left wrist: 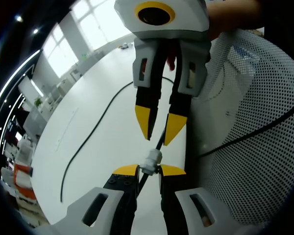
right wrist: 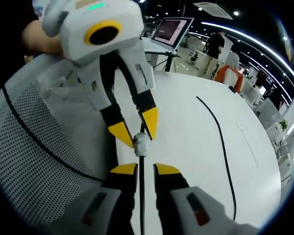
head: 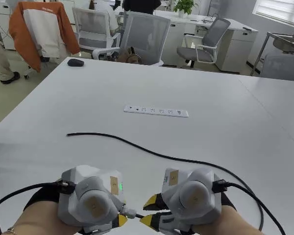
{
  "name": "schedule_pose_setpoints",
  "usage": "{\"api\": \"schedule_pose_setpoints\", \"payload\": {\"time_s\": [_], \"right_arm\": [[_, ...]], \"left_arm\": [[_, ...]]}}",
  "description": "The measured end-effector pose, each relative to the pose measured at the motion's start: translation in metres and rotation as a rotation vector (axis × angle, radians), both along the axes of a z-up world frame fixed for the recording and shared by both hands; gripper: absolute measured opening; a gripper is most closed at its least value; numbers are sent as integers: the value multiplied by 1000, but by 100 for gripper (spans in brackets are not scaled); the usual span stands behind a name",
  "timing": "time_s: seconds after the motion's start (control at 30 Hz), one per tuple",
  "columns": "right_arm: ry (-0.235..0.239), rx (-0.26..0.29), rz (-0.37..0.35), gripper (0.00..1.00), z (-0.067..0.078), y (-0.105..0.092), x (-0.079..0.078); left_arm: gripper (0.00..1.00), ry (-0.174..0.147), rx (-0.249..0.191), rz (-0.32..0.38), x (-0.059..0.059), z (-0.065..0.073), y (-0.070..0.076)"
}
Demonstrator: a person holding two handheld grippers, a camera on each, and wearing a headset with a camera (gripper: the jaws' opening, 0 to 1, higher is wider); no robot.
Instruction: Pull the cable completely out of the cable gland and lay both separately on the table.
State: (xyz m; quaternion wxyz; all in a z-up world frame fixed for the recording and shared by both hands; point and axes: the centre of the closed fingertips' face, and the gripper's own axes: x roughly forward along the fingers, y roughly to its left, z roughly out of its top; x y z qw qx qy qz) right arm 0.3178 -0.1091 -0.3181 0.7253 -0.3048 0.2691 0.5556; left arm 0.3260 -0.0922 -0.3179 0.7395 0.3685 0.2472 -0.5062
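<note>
The left claw (left wrist: 149, 170) is squeezing the cable gland (left wrist: 151, 160) between its yellow tips, jaws drawn in against its sides. The gland is a small, stubby white fitting, and the cable (head: 137, 145) is running straight through it – black cord is showing on both sides of it in the left gripper view. Facing it tip to tip, the right claw (right wrist: 141, 172) is straddling the cable just beside the gland, its jaws standing a little apart, wider than the cord, so it is not pinching anything. Both claws are hanging close together over the near edge of the white desk (head: 210, 132).

The cable is thin, black and smooth. From the claws it is looping out to the right and then trailing in one long, loose curve across the desk – its free end is lying on the bare top, on the near side of a white power strip (head: 157, 111).
</note>
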Motion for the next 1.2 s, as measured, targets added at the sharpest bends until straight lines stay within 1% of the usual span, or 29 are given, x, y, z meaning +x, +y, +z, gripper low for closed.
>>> {"api": "schedule_pose_setpoints", "payload": {"time_s": [0.1, 0.17, 0.2, 0.23, 0.27, 0.33, 0.4, 0.43, 0.5, 0.57, 0.63, 0.67, 0.7, 0.77, 0.87, 0.93, 1.07, 1.17, 1.2], "right_arm": [[3, -12, 16, 12, -3, 1, -3], [3, -21, 26, 11, -4, 2, -6], [-3, -30, 33, 10, -5, 2, -6], [-16, -41, 35, 6, -5, 1, -5], [-37, -55, 43, 3, -5, -1, -3], [-33, -46, 32, 3, -5, 0, -2], [-36, -51, 26, 3, -5, -1, -1], [-32, -71, 19, 3, -9, -4, 0], [-40, -112, 20, 3, -14, -9, 1], [-27, -145, 3, 3, -19, -16, 2], [-24, -164, 1, 3, -22, -20, 2], [-19, -185, -8, 3, -25, -24, 3], [-19, -211, -16, 3, -28, -29, 4], [-18, -235, -25, 3, -31, -33, 5], [4, -297, -55, 3, -40, -46, 7], [7, -322, -69, 3, -43, -52, 8], [31, -357, -115, 3, -48, -64, 11], [35, -426, -135, 3, -53, -77, 11], [38, -437, -141, 3, -55, -79, 11]], "left_arm": [[17, -2, -4, -3, 3, -2, 0], [17, 0, -17, -3, 5, -3, -2], [17, -1, -21, -4, 5, -2, -2], [17, -2, -22, -6, 5, -2, -3], [17, -3, -25, -6, 4, -1, -3], [17, -3, -30, -1, 5, 0, -3], [17, -4, -30, 6, 4, 2, -2], [17, -6, -22, 8, 4, 1, 0], [17, -2, -15, 14, 4, 0, 2], [17, -4, -6, 15, 5, -1, 3], [17, -2, -2, 14, 3, -1, 3], [17, -1, 0, 12, 2, -1, 3], [17, -1, 0, 12, 2, -1, 2], [17, -2, -3, 14, 1, 0, 2], [17, -1, -1, 18, 1, 1, 3], [17, -1, -1, 19, 1, 1, 3], [17, 1, -1, 20, 0, 1, 4], [17, 0, -2, 21, 0, 2, 4], [17, 0, -2, 21, 1, 2, 4]]}}
